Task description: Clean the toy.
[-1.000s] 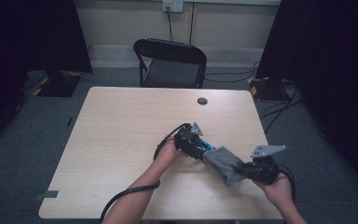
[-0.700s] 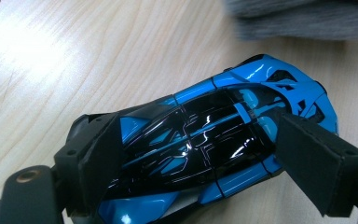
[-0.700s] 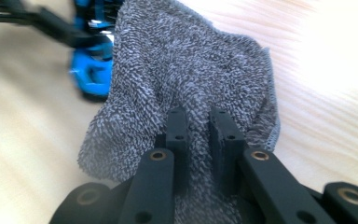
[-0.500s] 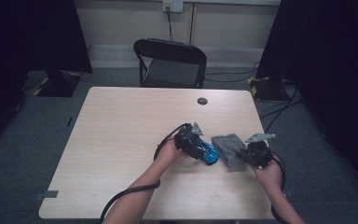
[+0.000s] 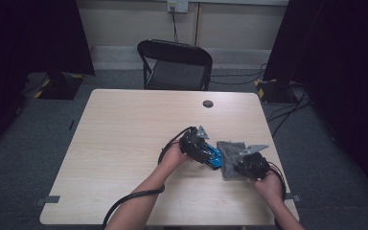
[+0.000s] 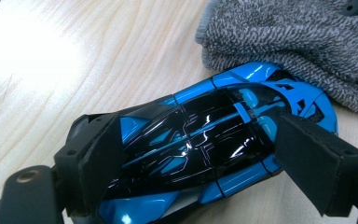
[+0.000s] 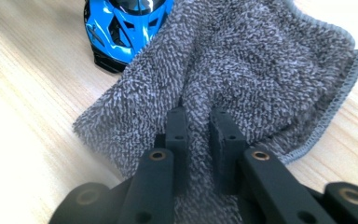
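A: Where's the toy car (image 6: 205,140)?

B: Lower centre of the left gripper view, on the table (image 5: 124,134), clamped across its body by the left gripper (image 6: 223,158).

A: And the right gripper (image 7: 200,126)?

B: Its 2 jaws pinch a fold of the grey cloth (image 7: 242,60), which lies touching the car's nose at the upper left of the right gripper view.

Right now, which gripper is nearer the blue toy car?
Left. The left gripper clamps the blue toy car between its jaws; the right gripper pinches the grey cloth beside the car's nose.
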The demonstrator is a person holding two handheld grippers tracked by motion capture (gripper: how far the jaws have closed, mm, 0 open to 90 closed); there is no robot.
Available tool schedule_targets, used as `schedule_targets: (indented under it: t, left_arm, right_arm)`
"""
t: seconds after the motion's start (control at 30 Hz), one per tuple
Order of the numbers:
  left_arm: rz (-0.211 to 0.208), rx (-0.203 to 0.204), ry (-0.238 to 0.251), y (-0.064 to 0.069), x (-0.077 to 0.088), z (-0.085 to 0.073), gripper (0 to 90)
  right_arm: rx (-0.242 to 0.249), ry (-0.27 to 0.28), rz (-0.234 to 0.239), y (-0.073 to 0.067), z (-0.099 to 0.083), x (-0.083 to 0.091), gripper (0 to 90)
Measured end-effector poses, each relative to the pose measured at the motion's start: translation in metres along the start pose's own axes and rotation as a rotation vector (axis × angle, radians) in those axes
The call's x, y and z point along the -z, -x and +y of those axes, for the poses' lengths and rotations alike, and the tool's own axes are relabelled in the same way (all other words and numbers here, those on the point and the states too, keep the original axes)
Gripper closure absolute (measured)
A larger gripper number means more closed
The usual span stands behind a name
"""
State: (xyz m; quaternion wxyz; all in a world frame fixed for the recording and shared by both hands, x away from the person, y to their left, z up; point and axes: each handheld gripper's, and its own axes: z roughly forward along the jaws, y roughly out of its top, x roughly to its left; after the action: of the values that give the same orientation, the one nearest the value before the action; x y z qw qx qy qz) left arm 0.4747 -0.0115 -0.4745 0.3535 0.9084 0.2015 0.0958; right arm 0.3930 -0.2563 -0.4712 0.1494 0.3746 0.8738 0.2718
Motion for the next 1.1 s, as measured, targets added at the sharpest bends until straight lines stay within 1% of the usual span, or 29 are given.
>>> schedule_targets:
  t: [0.03,0.07,0.1,0.13,0.17,0.2,0.23,0.27,0.3,0.33,0.37,0.4,0.47,0.5,0.6,0.63,0.67,0.7,0.73,0.77,0.8,0.87,0.9,0.93,0.97,1.0,1.03,1.07,1.1]
  left_arm:
    - [0.000,0.000,-0.001,0.000,0.000,0.000,15.7]
    - [0.000,-0.001,-0.002,0.000,0.000,0.000,15.7]
    - [0.001,0.000,-0.002,0.000,0.000,0.000,15.7]
    - [0.001,0.000,-0.002,0.000,0.000,0.000,15.7]
    - [0.001,0.000,-0.002,0.000,0.000,0.000,15.7]
    - [0.000,0.000,-0.003,0.000,0.000,0.000,15.7]
    - [-0.001,0.000,-0.004,0.000,0.000,0.000,15.7]
    - [-0.001,0.000,-0.007,0.000,0.000,0.001,15.7]
    - [-0.001,0.000,-0.006,0.000,0.000,0.001,15.7]
    - [-0.001,0.000,-0.006,0.000,0.000,0.001,15.7]
    - [-0.001,0.000,-0.005,0.001,0.000,0.001,15.7]
    - [-0.001,0.001,-0.003,0.001,0.000,0.001,15.7]
    - [-0.001,0.001,-0.004,0.001,0.000,0.001,15.7]
    - [-0.001,0.001,-0.004,0.001,0.000,0.001,15.7]
    - [-0.001,0.001,-0.003,0.001,0.000,0.001,15.7]
    - [-0.001,0.000,-0.003,0.001,0.000,0.001,15.8]
    - [-0.001,0.000,-0.003,0.001,0.000,0.001,15.8]
    - [-0.001,0.000,-0.002,0.001,0.000,0.001,15.8]
    - [0.000,0.000,-0.001,0.001,0.000,0.000,15.8]
    - [0.000,0.001,0.001,0.001,0.000,0.000,15.8]
    - [0.000,0.001,0.001,0.001,0.000,0.000,15.9]
    - [0.001,0.001,0.000,0.001,0.000,0.000,15.8]
    - [0.001,0.002,-0.001,0.001,0.000,0.000,15.9]
    - [0.001,0.001,-0.002,0.001,0.000,0.001,15.9]
    - [0.001,0.001,-0.001,0.001,0.000,0.001,15.9]
    - [0.000,-0.001,-0.002,0.001,0.000,0.000,15.9]
    - [0.000,0.000,-0.001,0.001,0.000,0.000,15.9]
    - [-0.001,-0.002,0.000,0.001,0.000,0.000,15.9]
    - [-0.003,-0.002,0.000,0.001,0.000,0.000,15.9]
  right_arm:
    - [-0.005,0.004,-0.011,0.000,-0.001,0.000,73.6]
    - [-0.030,0.024,-0.016,0.003,-0.003,0.001,65.5]
    - [-0.056,0.041,-0.014,0.006,-0.004,0.002,63.6]
    - [-0.056,0.041,-0.014,0.006,-0.004,0.002,63.6]
    - [-0.078,0.062,-0.006,0.008,-0.005,0.003,60.5]
    - [-0.094,0.092,0.003,0.010,-0.006,0.006,55.6]
    - [-0.107,0.108,-0.003,0.012,-0.005,0.007,50.8]
    - [-0.117,0.107,-0.009,0.013,-0.005,0.007,49.0]
    - [-0.116,0.099,-0.014,0.015,-0.004,0.005,44.3]
    - [-0.116,0.099,-0.014,0.015,-0.004,0.005,44.3]
    - [-0.112,0.091,-0.023,0.016,-0.004,0.003,41.5]
    - [-0.120,0.065,0.008,0.016,-0.004,-0.006,34.9]
    - [-0.113,0.056,0.000,0.014,-0.005,-0.009,33.9]
    - [-0.090,0.058,-0.026,0.010,-0.005,-0.012,34.6]
    - [-0.105,0.051,-0.021,0.010,-0.005,-0.013,39.1]
    - [-0.119,0.042,-0.022,0.011,-0.005,-0.013,48.6]
    - [-0.119,0.042,-0.022,0.011,-0.005,-0.013,48.6]
    - [-0.116,0.042,-0.018,0.011,-0.004,-0.013,53.9]
    - [-0.104,0.037,-0.013,0.010,-0.003,-0.012,67.2]
    - [-0.097,0.032,-0.012,0.009,-0.002,-0.012,71.3]
    - [-0.097,0.032,-0.012,0.009,-0.002,-0.012,71.3]
    - [-0.073,0.024,-0.026,0.008,0.000,-0.012,74.8]
    - [-0.074,0.019,-0.031,0.008,0.001,-0.011,75.7]
    - [-0.084,0.023,-0.033,0.009,0.001,-0.011,76.0]
    - [-0.110,0.034,-0.059,0.014,0.001,-0.008,76.0]
    - [-0.110,0.034,-0.059,0.014,0.001,-0.008,76.0]
    - [-0.134,0.040,-0.080,0.018,0.000,-0.006,76.1]
    - [-0.158,0.042,-0.088,0.024,-0.001,-0.004,76.2]
    - [-0.175,0.031,-0.087,0.028,-0.002,-0.003,76.3]
